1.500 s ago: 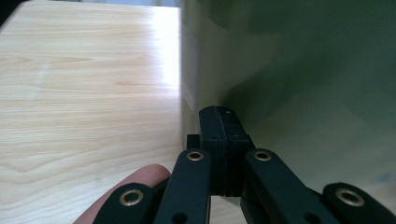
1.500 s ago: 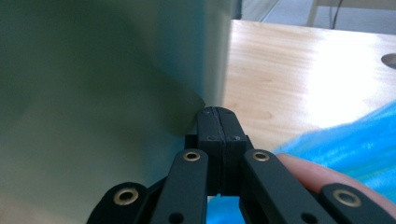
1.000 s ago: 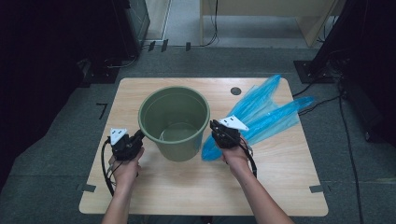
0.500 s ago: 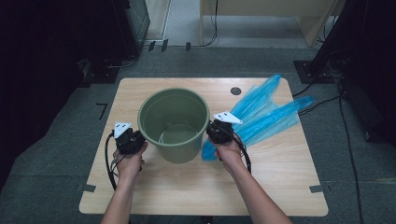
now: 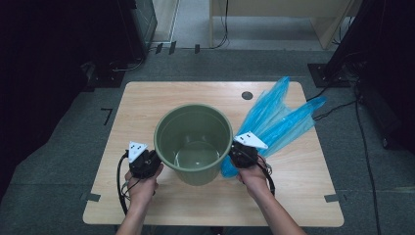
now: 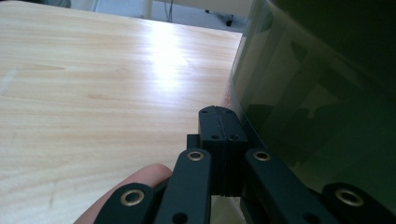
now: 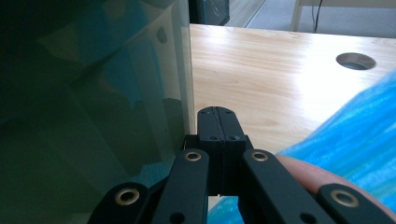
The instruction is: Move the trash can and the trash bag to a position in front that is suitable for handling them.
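Bucket (image 5: 194,142), green and empty, stands upright near the middle of the wooden table (image 5: 147,100), with a gripper flanking it on each side. Nearest, the left gripper (image 6: 218,112) has its jaws pressed together with nothing between them, its tip just beside the bucket's lower wall; I cannot tell whether it touches. The right gripper (image 7: 218,113) is likewise closed on nothing, close against the opposite wall, with the blue plastic bag (image 5: 276,120) lying under and beyond that hand. The work looks like shifting or steadying the bucket by squeezing it between two closed tips. To do that well, both tips should meet the wall low and at matching height, pushing evenly inward so the bucket neither tips nor spins. Beyond the bucket, the bag fans out toward the table's far right corner, near a round cable hole (image 5: 247,95).
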Demonstrator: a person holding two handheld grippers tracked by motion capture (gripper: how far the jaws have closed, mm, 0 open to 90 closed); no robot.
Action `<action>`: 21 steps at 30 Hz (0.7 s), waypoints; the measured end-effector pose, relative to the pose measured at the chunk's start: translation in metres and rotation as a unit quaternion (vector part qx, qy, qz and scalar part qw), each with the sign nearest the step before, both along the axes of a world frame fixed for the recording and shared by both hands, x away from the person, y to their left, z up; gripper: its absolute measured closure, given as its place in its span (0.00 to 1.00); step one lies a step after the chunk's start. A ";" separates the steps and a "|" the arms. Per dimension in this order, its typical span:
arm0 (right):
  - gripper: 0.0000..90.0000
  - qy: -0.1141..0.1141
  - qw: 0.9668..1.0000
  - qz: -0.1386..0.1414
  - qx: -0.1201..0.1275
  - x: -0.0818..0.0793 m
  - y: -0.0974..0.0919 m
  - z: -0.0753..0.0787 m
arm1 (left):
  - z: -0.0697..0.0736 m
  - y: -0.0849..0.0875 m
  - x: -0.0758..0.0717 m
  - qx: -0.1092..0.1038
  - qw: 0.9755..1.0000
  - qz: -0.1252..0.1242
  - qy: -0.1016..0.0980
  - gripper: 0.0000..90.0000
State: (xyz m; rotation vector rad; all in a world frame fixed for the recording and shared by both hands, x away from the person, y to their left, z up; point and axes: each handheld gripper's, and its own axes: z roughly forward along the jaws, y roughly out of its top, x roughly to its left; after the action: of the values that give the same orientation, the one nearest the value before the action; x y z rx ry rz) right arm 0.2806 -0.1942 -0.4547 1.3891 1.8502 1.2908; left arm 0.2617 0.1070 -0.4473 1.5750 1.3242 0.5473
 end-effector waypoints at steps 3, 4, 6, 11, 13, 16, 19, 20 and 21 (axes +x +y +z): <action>1.00 -0.001 1.000 0.000 0.001 -0.013 -0.006 -0.001 | 0.000 -0.004 -0.010 0.001 1.000 -0.008 -0.002 1.00; 1.00 -0.002 1.000 0.000 0.001 -0.019 -0.008 -0.001 | -0.001 -0.006 -0.014 0.003 1.000 -0.011 -0.004 1.00; 1.00 -0.002 1.000 0.001 -0.001 -0.028 -0.013 0.000 | -0.001 -0.009 -0.021 0.004 1.000 -0.018 -0.005 1.00; 1.00 -0.002 1.000 0.001 -0.014 -0.048 -0.023 0.001 | -0.001 -0.017 -0.035 0.014 0.999 -0.033 -0.012 1.00; 1.00 -0.007 1.000 0.010 -0.022 -0.054 -0.027 0.001 | -0.002 -0.016 -0.036 0.013 0.999 -0.042 -0.014 1.00; 0.86 -0.016 0.998 -0.009 -0.052 -0.058 -0.032 -0.001 | -0.007 -0.009 -0.034 0.028 0.999 -0.029 -0.017 0.74; 0.68 -0.012 0.995 -0.067 -0.068 -0.047 -0.043 -0.007 | -0.018 0.004 -0.027 0.038 0.999 -0.017 0.008 0.56; 0.60 0.001 0.994 -0.091 -0.061 -0.040 -0.047 -0.010 | -0.022 0.008 -0.025 0.046 0.999 -0.009 0.014 0.52; 0.51 0.013 0.992 -0.114 -0.056 -0.033 -0.051 -0.014 | -0.026 0.011 -0.024 0.050 0.999 -0.004 0.017 0.50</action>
State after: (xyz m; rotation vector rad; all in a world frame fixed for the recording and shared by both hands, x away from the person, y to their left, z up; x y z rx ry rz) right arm 0.2474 -0.2452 -0.4682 1.5125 1.6949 1.0454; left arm 0.2375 0.1182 -0.4732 1.6767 1.3341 0.5924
